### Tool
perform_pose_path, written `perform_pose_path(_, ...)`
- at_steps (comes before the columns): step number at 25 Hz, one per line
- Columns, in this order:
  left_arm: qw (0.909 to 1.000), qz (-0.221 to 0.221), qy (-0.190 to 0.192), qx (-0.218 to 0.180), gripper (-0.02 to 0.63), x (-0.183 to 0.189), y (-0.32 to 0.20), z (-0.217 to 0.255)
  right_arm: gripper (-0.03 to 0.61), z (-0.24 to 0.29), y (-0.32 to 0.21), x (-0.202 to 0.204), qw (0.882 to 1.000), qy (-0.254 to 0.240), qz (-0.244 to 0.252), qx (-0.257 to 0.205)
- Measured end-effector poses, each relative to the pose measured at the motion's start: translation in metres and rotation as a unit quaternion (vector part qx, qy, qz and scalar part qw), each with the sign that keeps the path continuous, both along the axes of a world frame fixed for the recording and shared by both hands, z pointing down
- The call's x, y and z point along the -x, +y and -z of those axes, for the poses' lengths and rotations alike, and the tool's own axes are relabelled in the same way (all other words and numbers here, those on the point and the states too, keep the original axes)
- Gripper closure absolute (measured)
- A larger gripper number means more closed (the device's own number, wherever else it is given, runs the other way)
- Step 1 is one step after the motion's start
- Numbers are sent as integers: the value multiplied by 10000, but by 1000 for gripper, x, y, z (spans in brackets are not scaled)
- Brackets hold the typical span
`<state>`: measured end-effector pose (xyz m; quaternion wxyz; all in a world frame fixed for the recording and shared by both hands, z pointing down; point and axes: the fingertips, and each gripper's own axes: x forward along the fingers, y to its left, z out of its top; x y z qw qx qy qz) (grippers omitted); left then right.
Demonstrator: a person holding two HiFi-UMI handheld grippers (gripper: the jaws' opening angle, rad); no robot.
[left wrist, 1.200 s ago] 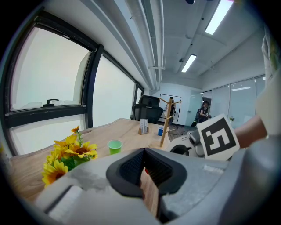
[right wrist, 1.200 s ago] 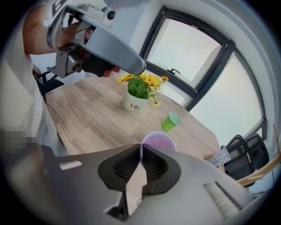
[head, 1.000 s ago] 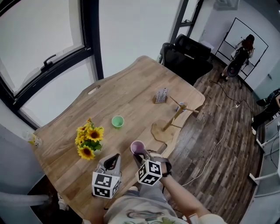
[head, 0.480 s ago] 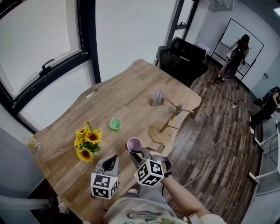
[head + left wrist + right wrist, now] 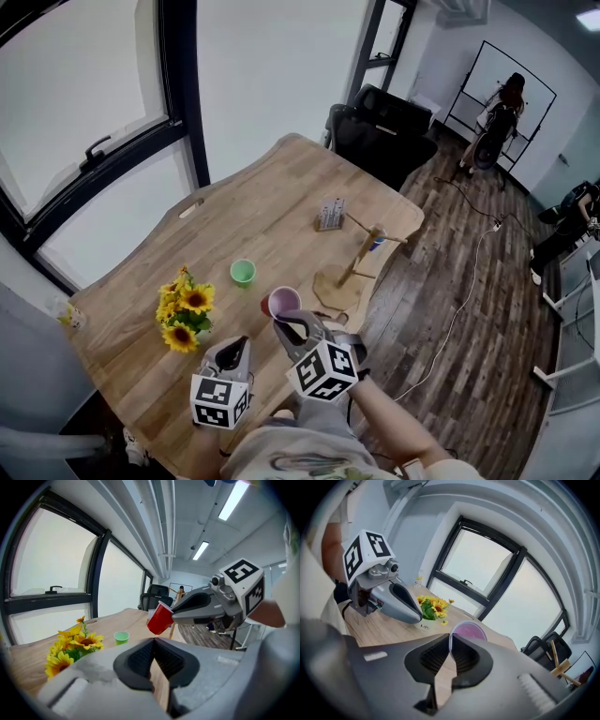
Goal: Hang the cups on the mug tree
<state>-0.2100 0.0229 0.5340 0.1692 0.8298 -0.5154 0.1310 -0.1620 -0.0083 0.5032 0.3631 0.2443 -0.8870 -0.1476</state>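
Our right gripper (image 5: 289,322) pinches the red cup (image 5: 283,301) by its rim, clear of the table (image 5: 272,216) — ready, we judge, for carrying to the mug tree (image 5: 356,265) just beyond — while our left gripper (image 5: 238,346) hangs pressed together, empty.

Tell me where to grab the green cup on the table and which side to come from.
Pinch the green cup by its rim, one jaw inside, one outside, coming down from above on the near side. It stands upright, mouth up, with no handle showing, so the thin rim is probably the surest hold. The sunflowers stand off to its left.
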Motion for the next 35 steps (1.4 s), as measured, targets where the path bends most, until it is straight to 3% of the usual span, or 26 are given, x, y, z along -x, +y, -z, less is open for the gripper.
perform_pose_path(11, 10000, 20, 27, 6, 612, 3, -1, -2, 558, 29, -15, -3, 9991, -362, -117, -186)
perform_pose_path(21, 10000, -44, 34, -3, 612, -10, 2, 1, 558, 58, -32, -21, 9926, -1169, -336, 29)
perform_pose_path(28, 10000, -15, 56, -8, 611, -13, -1, 5, 560, 83, -54, -34, 9771, -2021, -596, 287)
perform_pose_path(35, 9998, 98, -69, 129, 612, -13, -9, -1, 560, 93, -83, -51, 9620, -2565, -805, 473)
